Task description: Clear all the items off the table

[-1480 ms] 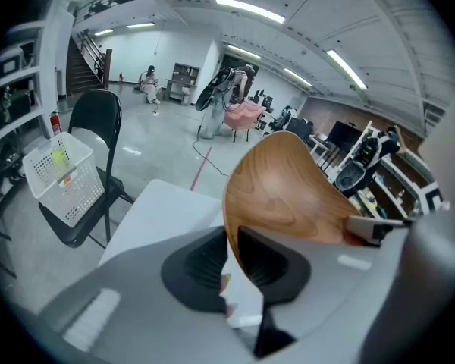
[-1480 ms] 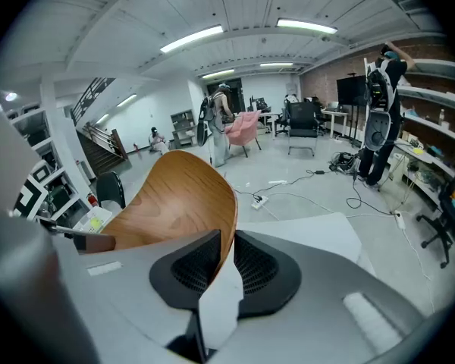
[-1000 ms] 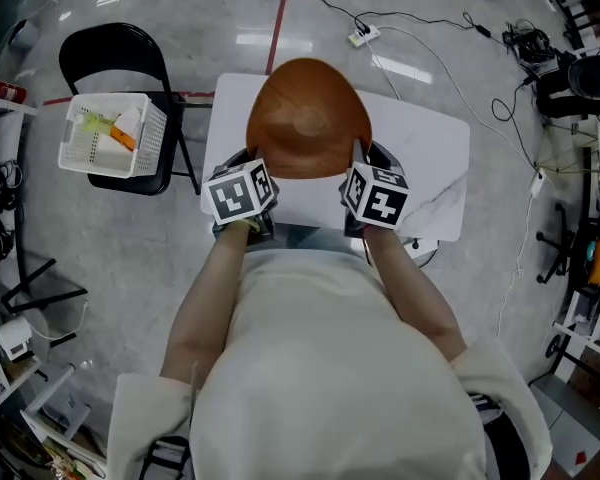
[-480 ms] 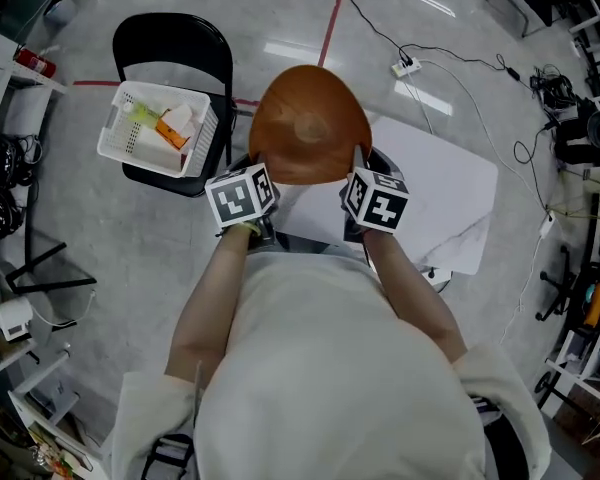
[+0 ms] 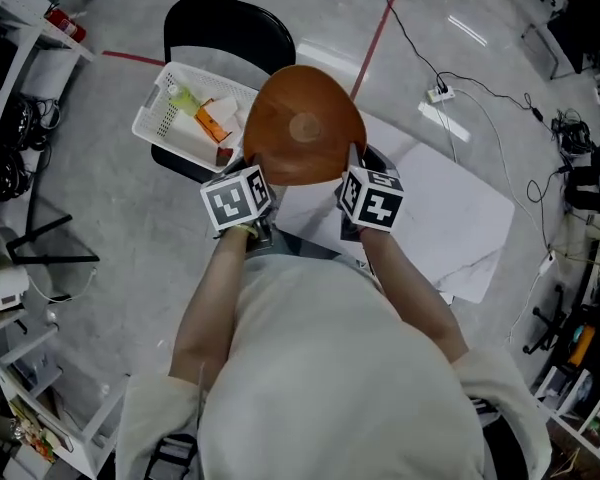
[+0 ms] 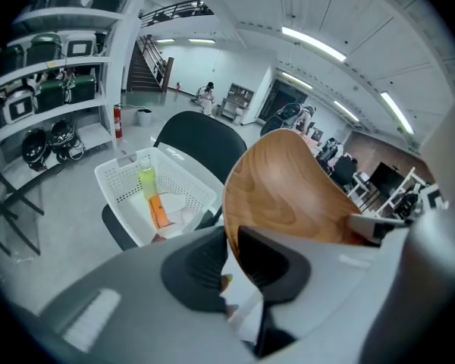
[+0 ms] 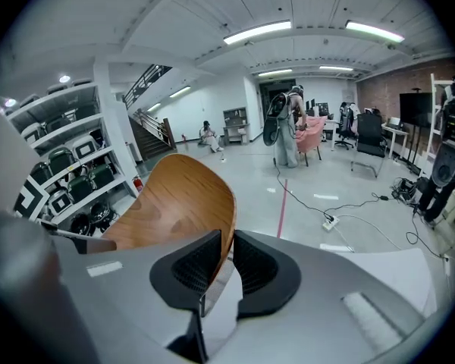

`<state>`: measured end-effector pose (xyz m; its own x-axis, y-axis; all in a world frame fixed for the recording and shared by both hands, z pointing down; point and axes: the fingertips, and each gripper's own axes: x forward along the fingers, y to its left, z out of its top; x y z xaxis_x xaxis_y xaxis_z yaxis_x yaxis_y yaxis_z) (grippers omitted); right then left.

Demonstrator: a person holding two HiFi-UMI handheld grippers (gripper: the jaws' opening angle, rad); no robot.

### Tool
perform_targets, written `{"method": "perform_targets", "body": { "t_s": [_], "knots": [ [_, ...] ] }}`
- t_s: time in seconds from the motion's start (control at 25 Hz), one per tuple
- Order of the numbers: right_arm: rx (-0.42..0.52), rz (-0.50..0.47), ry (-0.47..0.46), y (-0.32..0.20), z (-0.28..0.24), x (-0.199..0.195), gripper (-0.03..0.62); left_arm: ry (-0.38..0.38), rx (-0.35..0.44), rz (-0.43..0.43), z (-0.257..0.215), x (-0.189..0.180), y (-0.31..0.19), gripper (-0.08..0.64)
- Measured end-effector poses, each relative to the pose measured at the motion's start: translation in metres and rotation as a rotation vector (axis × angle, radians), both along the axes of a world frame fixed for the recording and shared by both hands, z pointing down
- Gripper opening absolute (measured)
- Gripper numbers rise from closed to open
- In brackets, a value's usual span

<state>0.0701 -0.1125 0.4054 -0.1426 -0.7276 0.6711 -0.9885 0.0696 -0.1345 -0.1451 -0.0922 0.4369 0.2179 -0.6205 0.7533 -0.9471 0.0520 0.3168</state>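
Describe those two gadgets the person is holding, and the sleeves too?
The left gripper and right gripper have smooth grey bodies ending in two black, ribbed, rounded pads. The left cube and right cube are white with black square markers. No cables show. The pale sleeves stop near the elbows.

Smooth wood-grain bowl [image 5: 305, 128], perforated plastic basket [image 5: 152, 116]

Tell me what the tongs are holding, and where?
The left tongs pinch the wooden bowl by its left rim; the right tongs pinch its right rim.
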Motion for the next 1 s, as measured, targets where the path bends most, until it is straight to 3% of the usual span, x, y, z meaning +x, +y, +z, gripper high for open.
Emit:
{"method": "perform_targets", "body": {
  "t_s": [0.36,1.0],
  "knots": [
    [-0.019,-0.094,0.002,-0.023,0.010,-0.092,0.049,0.007,-0.017,-0.091,0.011,-0.089,-0.003,0.052],
    [-0.104,-0.255,0.005,-0.065,0.060,-0.213,0.049,0.019,-0.090,-0.241,0.056,-0.199,-0.008,0.055]
  ]
}}
